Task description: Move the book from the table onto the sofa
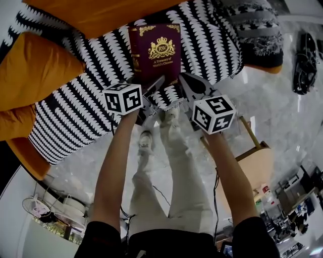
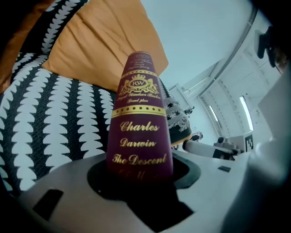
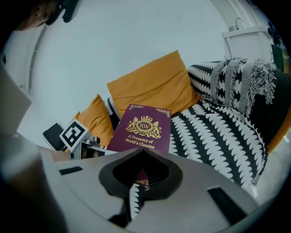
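Book (image 1: 156, 50) gripped at its near edge by both sets of jaws, upper centre of the head view, over the sofa (image 1: 75, 106).
The left gripper (image 1: 153, 84) has its jaws half spread and clamped across the book's spine. The right gripper (image 1: 189, 86) has its jaws almost together, pinching the thin lower edge of the cover. An orange cushion (image 1: 35, 65) lies at upper left.

A: Last line on book (image 2: 140, 132) spine?
B: Blurred, in jaw shadow, left gripper view. Can't read.
A: Head view?
B: Its near edge hid under left gripper (image 1: 154, 85) & right gripper (image 1: 189, 85). Top cushion (image 1: 101, 12) cut by frame.
A: Btm right stuff (image 1: 295, 201)?
B: Too small to tell.
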The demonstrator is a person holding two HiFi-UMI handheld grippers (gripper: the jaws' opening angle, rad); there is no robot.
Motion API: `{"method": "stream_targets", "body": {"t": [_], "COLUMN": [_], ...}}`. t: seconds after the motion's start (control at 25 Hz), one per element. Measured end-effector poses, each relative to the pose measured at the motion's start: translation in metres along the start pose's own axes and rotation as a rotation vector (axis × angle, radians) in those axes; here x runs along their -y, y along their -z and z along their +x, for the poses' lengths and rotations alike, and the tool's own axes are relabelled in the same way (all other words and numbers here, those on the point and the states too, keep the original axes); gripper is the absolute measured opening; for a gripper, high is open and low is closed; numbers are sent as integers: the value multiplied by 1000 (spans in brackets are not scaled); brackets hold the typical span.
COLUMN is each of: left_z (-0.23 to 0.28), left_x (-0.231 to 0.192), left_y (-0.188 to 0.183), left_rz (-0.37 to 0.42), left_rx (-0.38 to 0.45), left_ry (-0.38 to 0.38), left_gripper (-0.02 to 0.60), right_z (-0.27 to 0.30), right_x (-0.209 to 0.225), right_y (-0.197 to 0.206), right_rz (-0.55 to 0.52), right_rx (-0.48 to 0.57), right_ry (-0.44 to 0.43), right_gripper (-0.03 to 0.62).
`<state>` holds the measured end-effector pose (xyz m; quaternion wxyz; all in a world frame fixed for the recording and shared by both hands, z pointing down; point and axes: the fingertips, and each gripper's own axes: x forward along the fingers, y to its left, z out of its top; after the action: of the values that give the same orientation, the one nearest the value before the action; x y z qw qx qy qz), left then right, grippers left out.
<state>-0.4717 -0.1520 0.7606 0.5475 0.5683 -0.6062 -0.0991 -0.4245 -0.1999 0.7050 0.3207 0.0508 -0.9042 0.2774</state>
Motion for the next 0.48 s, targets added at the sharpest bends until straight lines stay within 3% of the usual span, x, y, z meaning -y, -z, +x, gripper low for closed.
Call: {"method": "stream_targets", "body": {"t": [0.48], "left_z": [7], "left_x": [-12], "left_y": [14], "left_rz": [-22], "left_rx": [-66], "left_ry": [-36], "left_gripper": [245], "right_z": [-6], "right_x": [21], "right_y": [3], "right_rz": [49], "right_rx": [19], "right_ry": [40], "right_gripper": [17]}}
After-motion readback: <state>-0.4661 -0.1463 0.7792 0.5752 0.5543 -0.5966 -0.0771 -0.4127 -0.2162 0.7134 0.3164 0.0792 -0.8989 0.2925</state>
